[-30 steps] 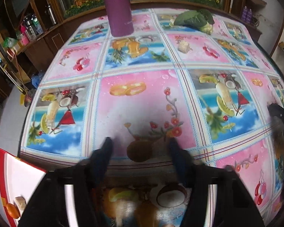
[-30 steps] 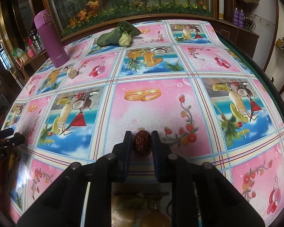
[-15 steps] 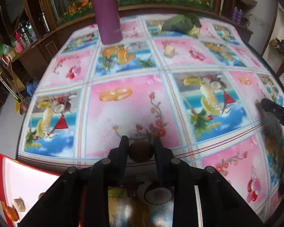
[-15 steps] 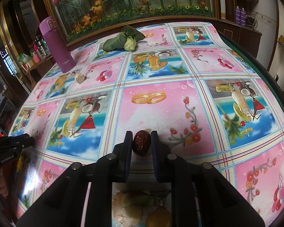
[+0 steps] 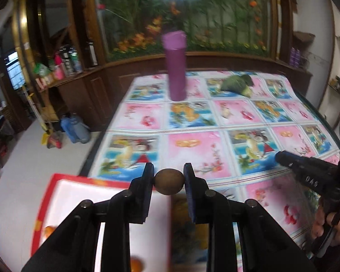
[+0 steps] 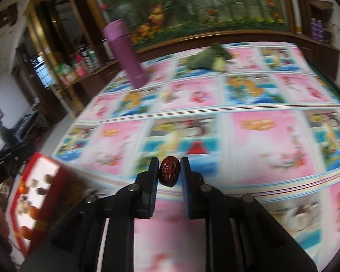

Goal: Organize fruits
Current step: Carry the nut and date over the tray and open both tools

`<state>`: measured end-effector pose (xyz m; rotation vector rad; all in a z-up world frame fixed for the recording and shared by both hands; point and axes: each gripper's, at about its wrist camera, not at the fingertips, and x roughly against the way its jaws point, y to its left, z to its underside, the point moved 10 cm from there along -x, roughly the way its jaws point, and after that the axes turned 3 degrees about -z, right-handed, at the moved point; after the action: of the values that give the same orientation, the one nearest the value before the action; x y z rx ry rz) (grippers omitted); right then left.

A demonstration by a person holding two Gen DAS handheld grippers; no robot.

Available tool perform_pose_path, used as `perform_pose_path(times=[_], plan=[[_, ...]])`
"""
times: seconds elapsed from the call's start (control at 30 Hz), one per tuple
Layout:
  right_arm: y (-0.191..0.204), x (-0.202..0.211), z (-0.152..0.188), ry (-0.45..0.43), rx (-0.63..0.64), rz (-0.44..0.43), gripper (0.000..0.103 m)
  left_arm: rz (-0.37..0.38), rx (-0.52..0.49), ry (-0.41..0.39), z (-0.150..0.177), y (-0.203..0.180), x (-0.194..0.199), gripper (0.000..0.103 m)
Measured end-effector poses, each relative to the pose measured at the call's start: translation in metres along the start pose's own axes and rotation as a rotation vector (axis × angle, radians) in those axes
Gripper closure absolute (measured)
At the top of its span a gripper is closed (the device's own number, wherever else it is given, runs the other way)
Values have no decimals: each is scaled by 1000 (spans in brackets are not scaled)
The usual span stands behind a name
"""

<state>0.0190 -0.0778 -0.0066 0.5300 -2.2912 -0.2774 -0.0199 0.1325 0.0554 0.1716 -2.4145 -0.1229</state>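
longan (image 5: 169,181) between left hand-held gripper (image 5: 168,174) pads

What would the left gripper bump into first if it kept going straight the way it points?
Probably the flowery tablecloth, near the table's left edge. The left gripper, shut on a round brown fruit, tilts downward, with nothing standing between. The purple bottle stands farther back. Depth is hard to judge here.

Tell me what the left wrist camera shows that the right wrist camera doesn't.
Only the left view shows the left gripper shut on a round brown fruit. Only the right view shows the right gripper shut on a wrinkled dark red date. Both share the tall purple flask, the green leafy vegetable, the red-rimmed white tray and the fruit-patterned tablecloth.
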Motion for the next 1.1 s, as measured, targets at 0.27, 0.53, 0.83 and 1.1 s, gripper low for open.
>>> perform_pose_path(times=[0.27,0.53,0.83,1.1], plan=[[133,-17,14,48,180,-146,82,-85,98,-34,21,70,24,77],[225,-18,33,58,332,-226,82,-149,186,-17,49,130,23,77],[257,-45,71,153,397,-225,82,-217,255,55,86,181,2,77],[256,-64,81,200,392,-209,82,-218,246,102,100,184,-17,77]])
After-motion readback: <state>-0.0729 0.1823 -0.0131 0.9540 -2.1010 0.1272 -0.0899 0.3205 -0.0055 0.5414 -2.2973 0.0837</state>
